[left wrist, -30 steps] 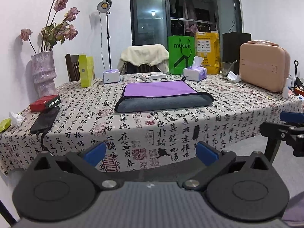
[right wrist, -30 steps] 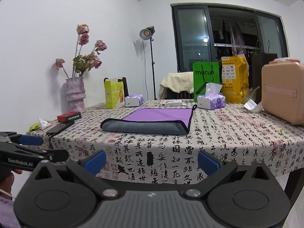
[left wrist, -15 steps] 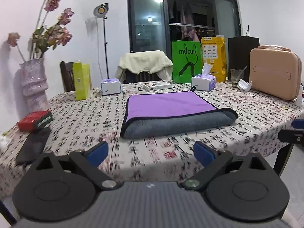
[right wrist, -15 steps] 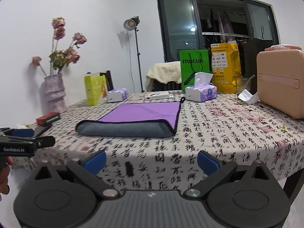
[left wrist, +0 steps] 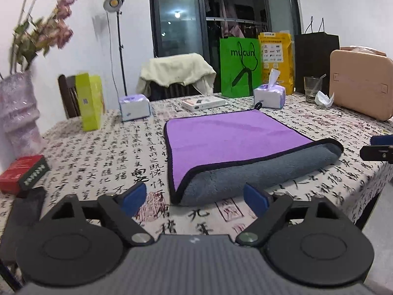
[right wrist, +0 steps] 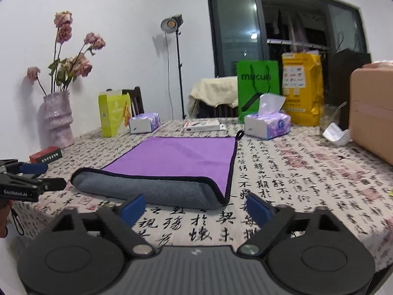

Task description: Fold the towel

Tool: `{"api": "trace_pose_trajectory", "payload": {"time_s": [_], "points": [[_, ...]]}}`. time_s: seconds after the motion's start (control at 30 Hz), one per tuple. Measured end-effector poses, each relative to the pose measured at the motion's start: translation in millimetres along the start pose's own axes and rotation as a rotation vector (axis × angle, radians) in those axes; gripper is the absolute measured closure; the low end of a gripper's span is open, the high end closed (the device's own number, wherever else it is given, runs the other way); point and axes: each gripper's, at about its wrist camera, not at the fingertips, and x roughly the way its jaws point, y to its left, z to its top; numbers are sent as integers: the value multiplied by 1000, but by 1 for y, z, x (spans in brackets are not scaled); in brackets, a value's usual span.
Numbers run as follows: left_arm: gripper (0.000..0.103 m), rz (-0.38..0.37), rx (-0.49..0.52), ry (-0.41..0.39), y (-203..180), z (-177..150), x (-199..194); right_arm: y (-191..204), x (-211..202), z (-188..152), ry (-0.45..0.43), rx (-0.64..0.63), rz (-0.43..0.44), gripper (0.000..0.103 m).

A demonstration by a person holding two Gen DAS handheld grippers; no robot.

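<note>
free: bare tablecloth (left wrist: 127,152) around towel (left wrist: 231,142) | obstacles: tissue box (left wrist: 269,95), red box (left wrist: 23,173)

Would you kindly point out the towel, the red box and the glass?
towel (left wrist: 233,137), left wrist view, purple top face.
red box (left wrist: 23,173), left wrist view, its lid.
glass (left wrist: 311,89), left wrist view, its side wall.

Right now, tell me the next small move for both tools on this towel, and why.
Probably ease both forward onto the towel's near folded grey edge. The left tool and right tool are both open and empty, short of that edge, each lined up near one of its near corners.
</note>
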Motion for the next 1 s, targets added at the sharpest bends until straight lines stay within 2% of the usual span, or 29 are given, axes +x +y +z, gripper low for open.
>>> {"api": "trace_pose_trajectory", "payload": {"time_s": [0.13, 0.23, 0.4, 0.53, 0.6, 0.67, 0.73, 0.83, 1.0], "points": [[33, -83, -32, 36, 12, 8, 26, -13, 27, 6, 40, 11, 31, 34], [42, -133, -57, 77, 19, 13, 45, -20, 43, 8, 57, -14, 39, 38], [43, -185, -65, 124, 26, 18, 63, -30, 63, 15, 74, -19, 80, 49], [44, -261, -83, 141, 33, 19, 69, -38, 80, 18, 105, -10, 145, 57], [56, -260, -73, 141, 34, 19, 71, -42, 88, 19, 129, -7, 168, 62], [83, -235, -68, 153, 34, 20, 74, -46, 96, 19, 155, -6, 190, 73], [94, -229, -66, 160, 36, 22, 76, -47, 100, 20, 169, -6, 211, 88], [96, -215, -58, 153, 37, 26, 77, -49, 103, 21, 171, -17, 225, 97], [97, -188, -51, 125, 35, 35, 77, -50, 106, 27, 154, -32, 232, 98]]}}
